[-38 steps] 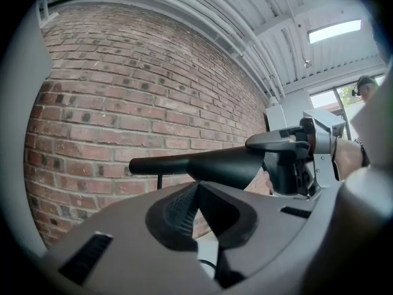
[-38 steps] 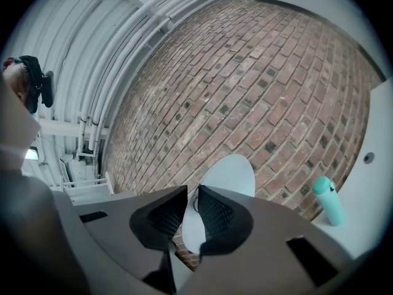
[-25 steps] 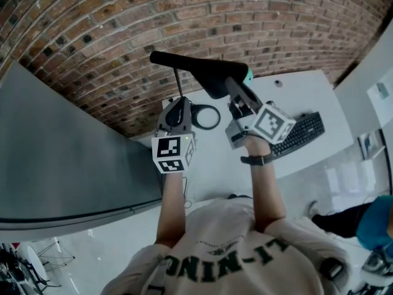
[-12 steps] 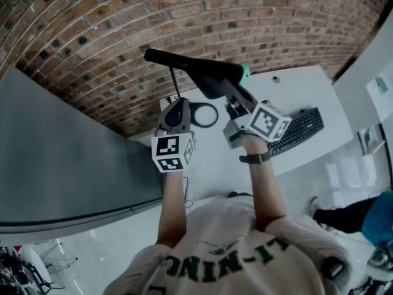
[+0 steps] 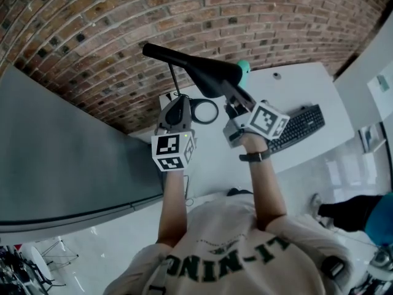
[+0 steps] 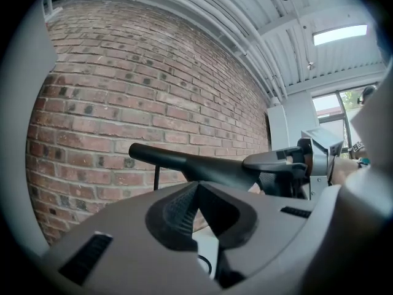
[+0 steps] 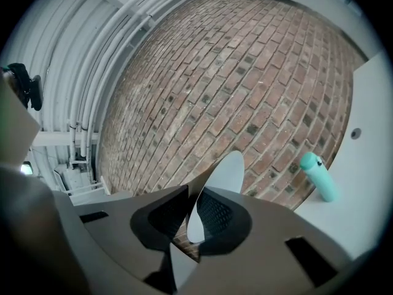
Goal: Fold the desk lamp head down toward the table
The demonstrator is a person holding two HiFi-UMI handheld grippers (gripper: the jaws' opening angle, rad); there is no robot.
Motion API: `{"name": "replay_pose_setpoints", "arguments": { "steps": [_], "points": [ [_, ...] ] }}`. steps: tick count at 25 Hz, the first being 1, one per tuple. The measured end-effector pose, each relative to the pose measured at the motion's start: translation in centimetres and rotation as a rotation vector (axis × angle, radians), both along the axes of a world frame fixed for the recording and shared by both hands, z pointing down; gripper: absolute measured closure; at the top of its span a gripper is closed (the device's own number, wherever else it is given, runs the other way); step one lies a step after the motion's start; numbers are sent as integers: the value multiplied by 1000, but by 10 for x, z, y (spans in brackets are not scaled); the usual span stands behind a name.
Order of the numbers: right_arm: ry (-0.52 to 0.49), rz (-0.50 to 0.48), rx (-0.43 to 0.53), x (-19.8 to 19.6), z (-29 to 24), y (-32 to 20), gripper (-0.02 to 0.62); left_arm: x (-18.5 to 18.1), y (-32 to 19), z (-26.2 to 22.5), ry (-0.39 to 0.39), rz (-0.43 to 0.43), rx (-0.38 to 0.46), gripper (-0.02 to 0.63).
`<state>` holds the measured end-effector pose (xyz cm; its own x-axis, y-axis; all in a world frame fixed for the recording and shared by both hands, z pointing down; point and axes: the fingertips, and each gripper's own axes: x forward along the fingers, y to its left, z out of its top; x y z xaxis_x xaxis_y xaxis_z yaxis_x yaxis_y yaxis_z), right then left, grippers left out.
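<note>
The black desk lamp has a long flat head (image 5: 190,66) on a thin stem (image 5: 174,82) above a ring-shaped base (image 5: 207,110) on the white table (image 5: 295,88). My right gripper (image 5: 233,98) is shut on the wide right end of the head. In the right gripper view the head (image 7: 228,168) shows edge-on as a thin pale plate between the pads of that gripper (image 7: 195,195). My left gripper (image 5: 177,110) sits low beside the stem and the ring. In its own view, the left gripper (image 6: 196,188) has its tips together with nothing between them, and the lamp head (image 6: 202,168) runs above.
A teal bottle (image 5: 244,66) stands behind the lamp against the brick wall (image 5: 184,11). A black keyboard (image 5: 299,129) lies on the table to the right. A big grey panel (image 5: 61,152) fills the left side. Another person (image 5: 362,217) is at the lower right.
The right gripper has sunk a little with the lamp head's end, so more of the teal bottle shows behind it. The left gripper has stayed in place.
</note>
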<state>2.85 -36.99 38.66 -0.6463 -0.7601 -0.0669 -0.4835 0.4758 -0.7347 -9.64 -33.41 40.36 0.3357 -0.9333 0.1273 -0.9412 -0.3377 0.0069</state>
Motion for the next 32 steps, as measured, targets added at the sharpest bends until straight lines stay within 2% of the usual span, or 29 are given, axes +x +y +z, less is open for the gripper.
{"name": "replay_pose_setpoints", "arguments": {
  "steps": [17,23,27,32],
  "points": [
    [1,-14,-55,-1,32,-1,546,-7,1,22,2,-17,-45,612],
    [-26,-20,-93,-2,48,-2,541,-11,-2,20,31,-22,-47,612],
    [-126,-54,-131,-11,54,-2,540,-11,-5,25,35,-22,-60,612],
    [-132,-76,-127,-14,62,-5,533,-12,-9,33,29,-21,-81,612]
  ]
}}
